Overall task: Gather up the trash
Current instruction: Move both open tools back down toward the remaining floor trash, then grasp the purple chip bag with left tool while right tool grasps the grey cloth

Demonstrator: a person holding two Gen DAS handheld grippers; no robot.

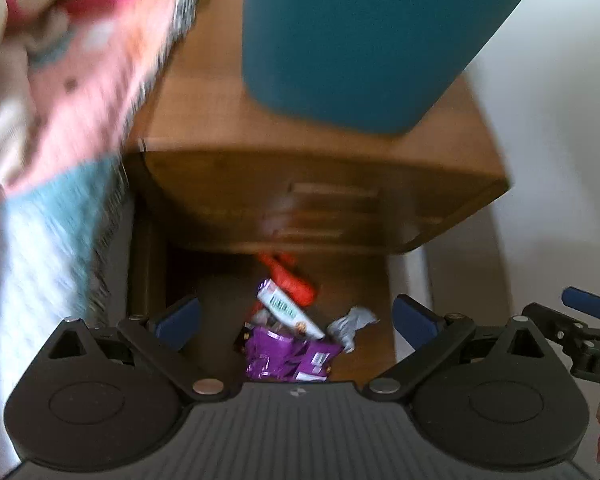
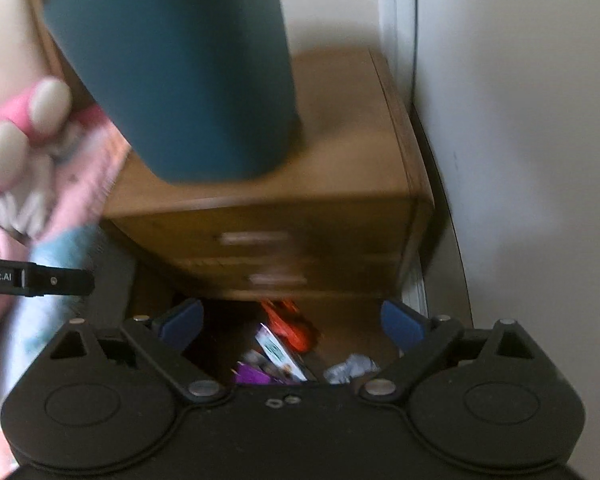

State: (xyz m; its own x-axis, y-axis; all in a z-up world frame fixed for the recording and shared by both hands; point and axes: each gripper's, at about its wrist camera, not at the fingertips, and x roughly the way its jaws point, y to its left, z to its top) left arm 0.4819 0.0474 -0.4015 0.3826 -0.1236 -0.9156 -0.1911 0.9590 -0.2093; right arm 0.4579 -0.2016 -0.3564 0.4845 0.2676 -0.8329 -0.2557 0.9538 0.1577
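My pads (image 1: 179, 317) are blue on black arms. Below me lie a purple wrapper (image 1: 290, 356), a white pack with green print (image 1: 287, 312), an orange-red wrapper (image 1: 290, 278) and a grey wad (image 1: 350, 325). The bin (image 1: 360, 36) is teal, the nightstand (image 1: 300, 184) brown wood, the blanket (image 1: 72, 120) pink and pale blue.

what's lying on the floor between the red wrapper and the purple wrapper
A white wrapper with green print lies slantwise between the red wrapper and the purple wrapper; the left wrist view shows it best.

Each black gripper (image 1: 296, 314) has blue pads (image 1: 179, 316), silver screws and ribbed housing.
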